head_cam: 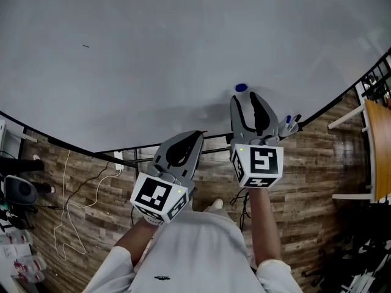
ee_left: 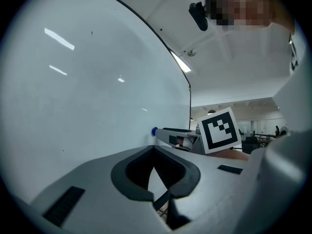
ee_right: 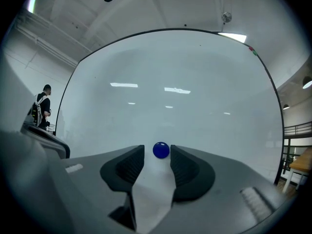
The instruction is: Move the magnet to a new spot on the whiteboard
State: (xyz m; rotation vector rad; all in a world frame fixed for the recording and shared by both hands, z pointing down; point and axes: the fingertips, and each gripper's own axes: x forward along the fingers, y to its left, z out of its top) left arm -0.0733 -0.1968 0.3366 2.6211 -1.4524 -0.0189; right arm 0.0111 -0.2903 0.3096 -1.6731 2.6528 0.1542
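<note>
White and glossy, the whiteboard (head_cam: 153,54) is seen to fill most of the head view, and it is bounded by a thin dark frame along its lower edge. Ceiling lights are reflected on it in the left gripper view (ee_left: 87,91) and in the right gripper view (ee_right: 185,101). Below the board, a floor (head_cam: 317,163) of brown wood-look planks is shown, and a white cable (head_cam: 73,206) is laid in loose loops across it at the left.

The right gripper (head_cam: 247,96) is held up against the lower part of the board, right of the middle. In its own view the right gripper (ee_right: 157,155) is found with its jaws narrowly parted, and nothing is clamped by them. The left gripper (head_cam: 197,134) is held lower, near the board's bottom frame and just left of the right one. In its own view the left gripper (ee_left: 154,146) is seen with its jaw tips brought together, and nothing is held between them.

A marker cube (head_cam: 258,163) is carried on the right gripper and another (head_cam: 160,197) on the left.

The magnet (head_cam: 241,88), small, round and blue, is stuck to the board low down. It is framed between the right gripper's jaw tips (ee_right: 161,150), with a thin gap left on either side. It can also be made out from the left gripper view (ee_left: 154,130).
</note>
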